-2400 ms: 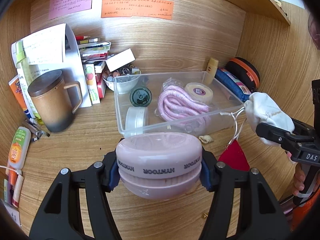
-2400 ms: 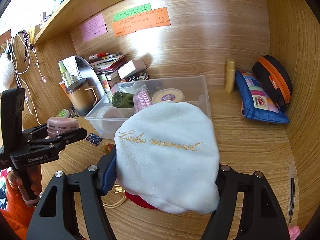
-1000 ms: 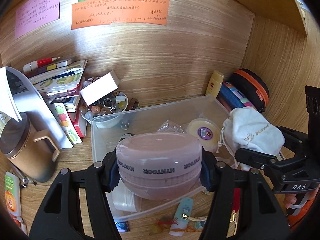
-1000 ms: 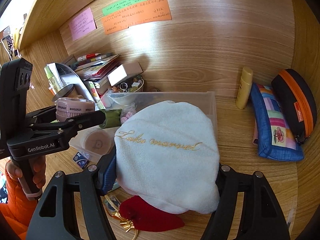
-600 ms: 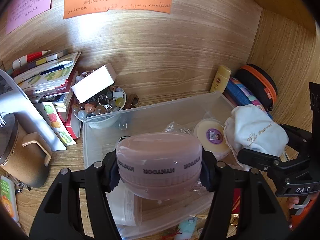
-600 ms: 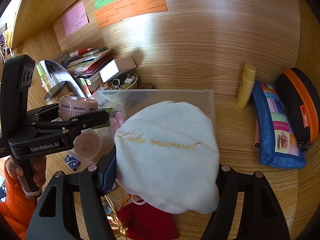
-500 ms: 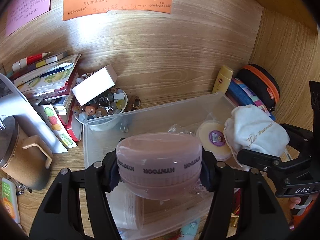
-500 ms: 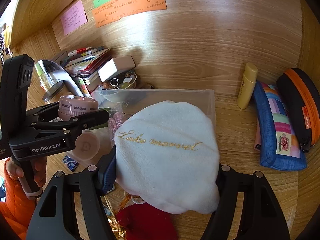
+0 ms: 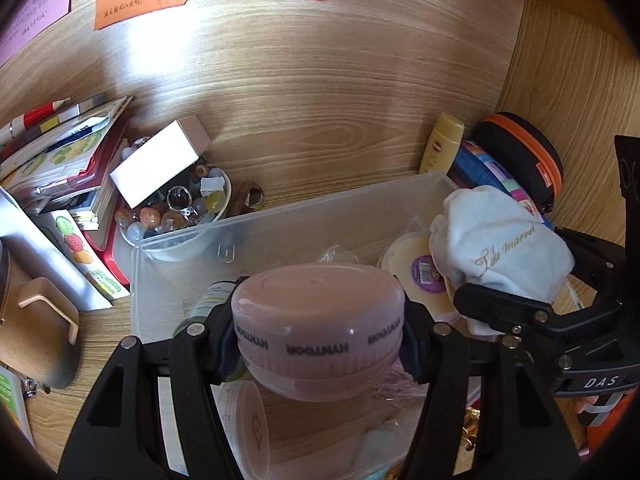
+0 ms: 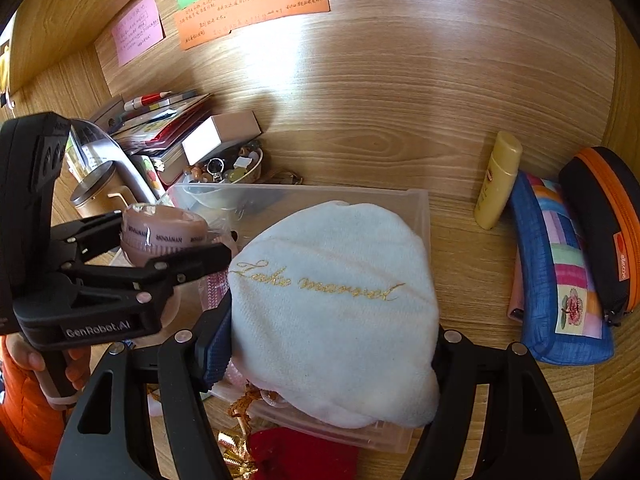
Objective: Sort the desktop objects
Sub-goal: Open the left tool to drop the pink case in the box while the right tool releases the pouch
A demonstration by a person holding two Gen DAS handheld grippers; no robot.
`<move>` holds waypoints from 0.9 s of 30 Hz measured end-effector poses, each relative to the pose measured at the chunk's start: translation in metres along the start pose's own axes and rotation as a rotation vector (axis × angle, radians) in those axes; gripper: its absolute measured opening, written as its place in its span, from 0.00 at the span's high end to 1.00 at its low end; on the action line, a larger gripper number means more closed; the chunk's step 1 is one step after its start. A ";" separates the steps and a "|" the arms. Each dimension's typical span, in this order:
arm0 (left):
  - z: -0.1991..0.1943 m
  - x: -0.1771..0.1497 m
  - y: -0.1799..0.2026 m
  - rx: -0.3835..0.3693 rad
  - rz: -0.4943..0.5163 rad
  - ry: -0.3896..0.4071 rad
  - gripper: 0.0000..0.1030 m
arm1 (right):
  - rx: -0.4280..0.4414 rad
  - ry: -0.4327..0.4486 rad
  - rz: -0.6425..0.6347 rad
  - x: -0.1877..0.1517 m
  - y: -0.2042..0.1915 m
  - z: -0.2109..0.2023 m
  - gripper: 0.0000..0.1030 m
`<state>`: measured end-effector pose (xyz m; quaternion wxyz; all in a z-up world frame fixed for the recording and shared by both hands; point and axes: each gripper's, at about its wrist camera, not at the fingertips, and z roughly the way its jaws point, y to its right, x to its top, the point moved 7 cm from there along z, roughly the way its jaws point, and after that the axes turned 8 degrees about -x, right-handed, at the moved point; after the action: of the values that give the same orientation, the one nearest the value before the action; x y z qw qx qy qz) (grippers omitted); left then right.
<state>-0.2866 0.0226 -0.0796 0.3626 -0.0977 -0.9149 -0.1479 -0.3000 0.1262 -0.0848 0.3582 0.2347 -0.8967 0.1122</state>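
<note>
Sorting midway: left gripper (image 9: 318,336) clamping round pink plastic case (image 9: 318,320), right gripper (image 10: 332,340) clenching white embroidered cloth pouch (image 10: 332,300), both poised over half-filled clear plastic bin (image 9: 280,228); red velvet pouch (image 10: 304,456) left outside.

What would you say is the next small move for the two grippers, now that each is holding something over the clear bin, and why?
Probably lower both a little and then open. The left gripper is shut on the pink round case and the right gripper on the white pouch; both hang over the clear bin, above the items already inside, so releasing from there would drop them.
</note>
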 end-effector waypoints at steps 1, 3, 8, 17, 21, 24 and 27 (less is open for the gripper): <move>0.000 0.000 0.000 -0.002 -0.002 -0.001 0.39 | 0.000 0.000 -0.001 -0.001 0.000 0.000 0.33; 0.001 -0.001 -0.001 -0.005 -0.005 0.000 0.39 | -0.003 -0.001 -0.010 -0.002 -0.002 0.001 0.31; 0.002 -0.001 -0.001 0.000 0.000 -0.002 0.39 | -0.018 0.000 -0.034 -0.003 -0.005 0.003 0.29; 0.000 0.002 0.000 0.004 0.007 0.008 0.39 | -0.023 -0.009 -0.044 -0.004 -0.007 -0.003 0.26; -0.007 0.005 0.001 0.004 0.010 0.020 0.38 | -0.031 -0.003 -0.050 -0.003 -0.008 -0.009 0.25; -0.015 0.007 0.002 0.010 0.013 0.034 0.36 | -0.043 0.004 -0.058 -0.002 -0.009 -0.014 0.24; -0.024 0.007 0.002 0.025 0.010 0.053 0.27 | -0.063 0.011 -0.067 -0.002 -0.010 -0.020 0.23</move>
<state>-0.2764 0.0167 -0.0580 0.3889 -0.0935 -0.9062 -0.1370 -0.2821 0.1255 -0.0715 0.3740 0.2526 -0.8894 0.0731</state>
